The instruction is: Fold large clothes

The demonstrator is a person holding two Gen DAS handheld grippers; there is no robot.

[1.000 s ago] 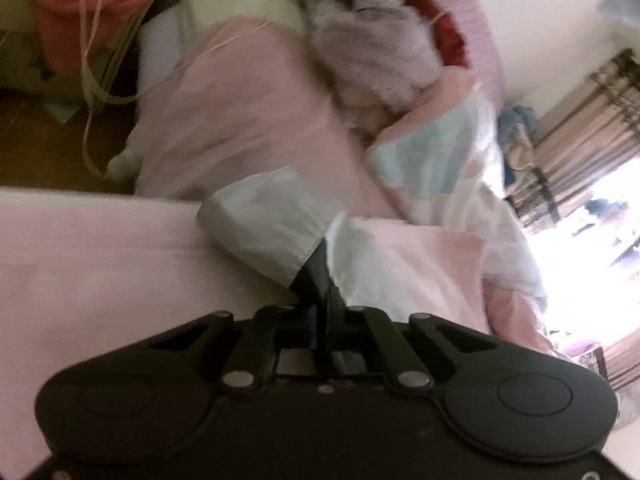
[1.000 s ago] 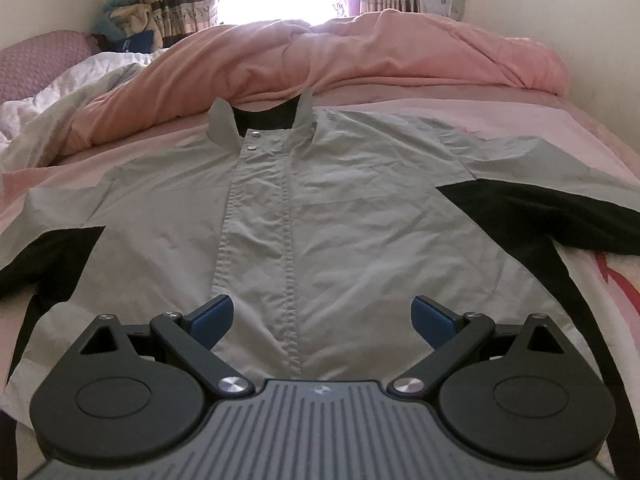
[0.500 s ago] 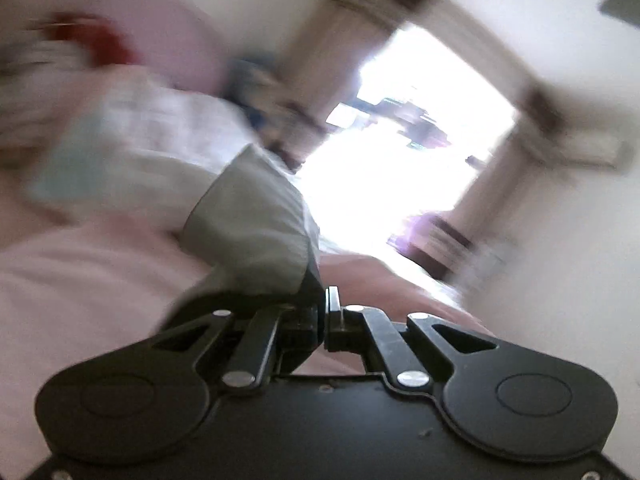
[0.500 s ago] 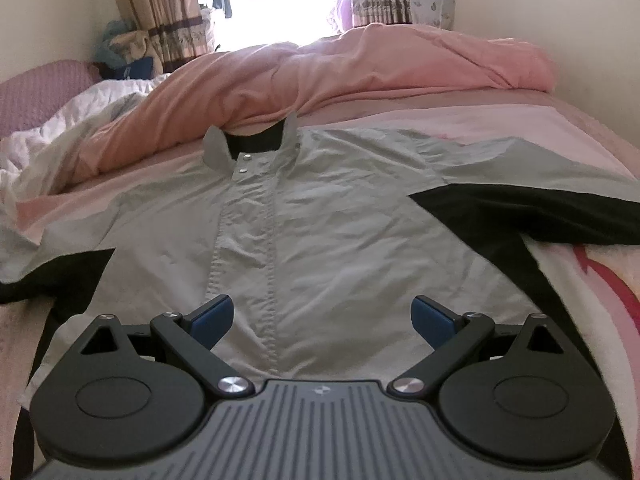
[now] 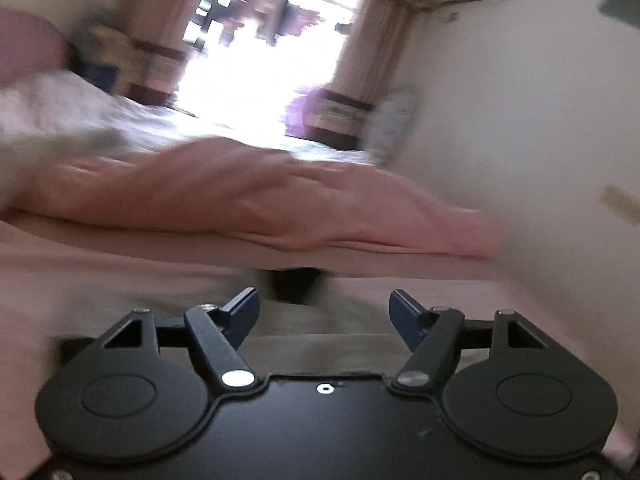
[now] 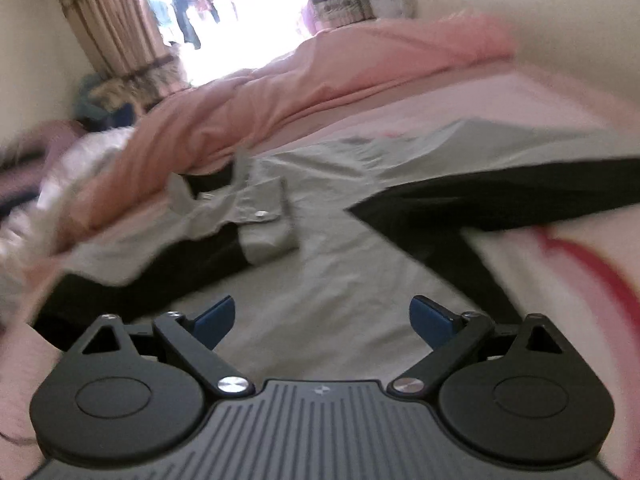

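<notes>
Right wrist view: grey and black jacket (image 6: 332,264) lies front up on the bed (image 6: 460,100), collar toward the pink duvet (image 6: 304,76)
Done: one sleeve (image 6: 256,220) is folded across the chest, its cuff resting near the placket
Left: the other sleeve (image 6: 500,196) is spread outward; body not yet folded
Right gripper (image 6: 322,320): jaws apart, empty, above the hem
Left gripper (image 5: 324,314): jaws apart, holding nothing, low over grey cloth; view blurred

Grey-and-black jacket (image 6: 344,264) flat on bed, one sleeve folded across front.
</notes>
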